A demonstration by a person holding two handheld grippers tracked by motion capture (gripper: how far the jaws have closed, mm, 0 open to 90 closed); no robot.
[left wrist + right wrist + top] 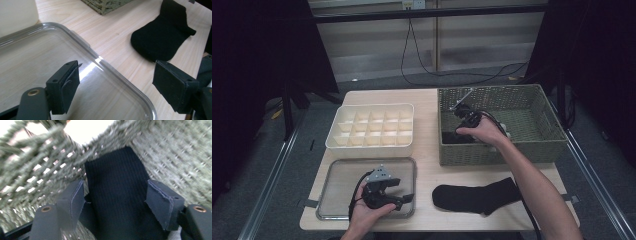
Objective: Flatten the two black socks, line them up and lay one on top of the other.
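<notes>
A pale wooden surface (427, 165) carries a woven basket (542, 135). Inside it, the right gripper (115, 202) stands wide astride a black sock (117, 195), pads clear of it. The left gripper (116, 85) gapes empty over a clear tray (30, 50).

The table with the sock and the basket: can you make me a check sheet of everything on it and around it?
Surface: pale wooden table, bare between the things.
Job's things: one black ribbed sock lying in the green woven basket; a second black sock flat on the table in front of the basket.
Clutter: cream divided organiser box, compartments empty; clear plastic lid.
Grippers: left gripper open over the clear lid, holding nothing; right gripper inside the basket, jaws open on either side of the sock, not pressing.
Cables: black cable across the floor behind the table.
Surroundings: grey floor, dark frames.
</notes>
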